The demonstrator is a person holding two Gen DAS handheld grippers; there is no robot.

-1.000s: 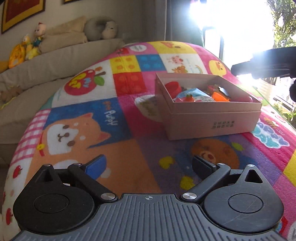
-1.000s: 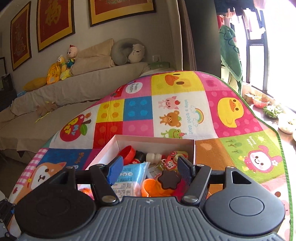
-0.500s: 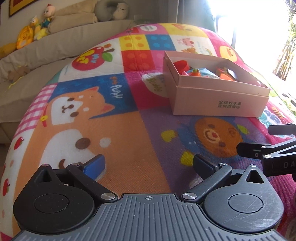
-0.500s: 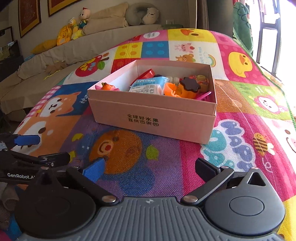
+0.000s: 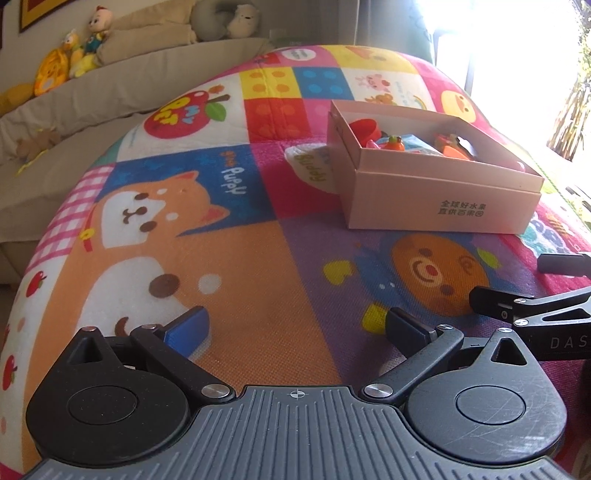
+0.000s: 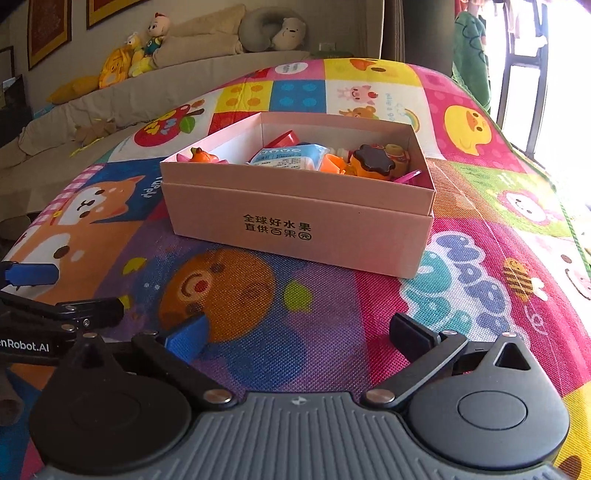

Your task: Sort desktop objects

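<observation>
A pink cardboard box [image 6: 295,225] stands on the colourful play mat [image 6: 258,314]; it also shows in the left wrist view [image 5: 439,206]. It holds several small things: a blue-white packet [image 6: 288,157], an orange toy with a dark lid [image 6: 371,162], a red piece [image 6: 284,139] and a small orange figure [image 6: 201,155]. My left gripper [image 5: 295,328] is open and empty, low over the mat, left of the box. My right gripper [image 6: 299,332] is open and empty, in front of the box. Each gripper's fingers show at the edge of the other's view.
A beige sofa [image 6: 122,99] with plush toys [image 6: 147,40] and a neck pillow [image 6: 273,33] stands behind the mat. A bright window is at the right. The mat's right edge [image 6: 565,206] drops off near the window.
Both grippers have pulled back from the box and dropped low over the mat. The right gripper was above the box a second ago and is in front of it now.
</observation>
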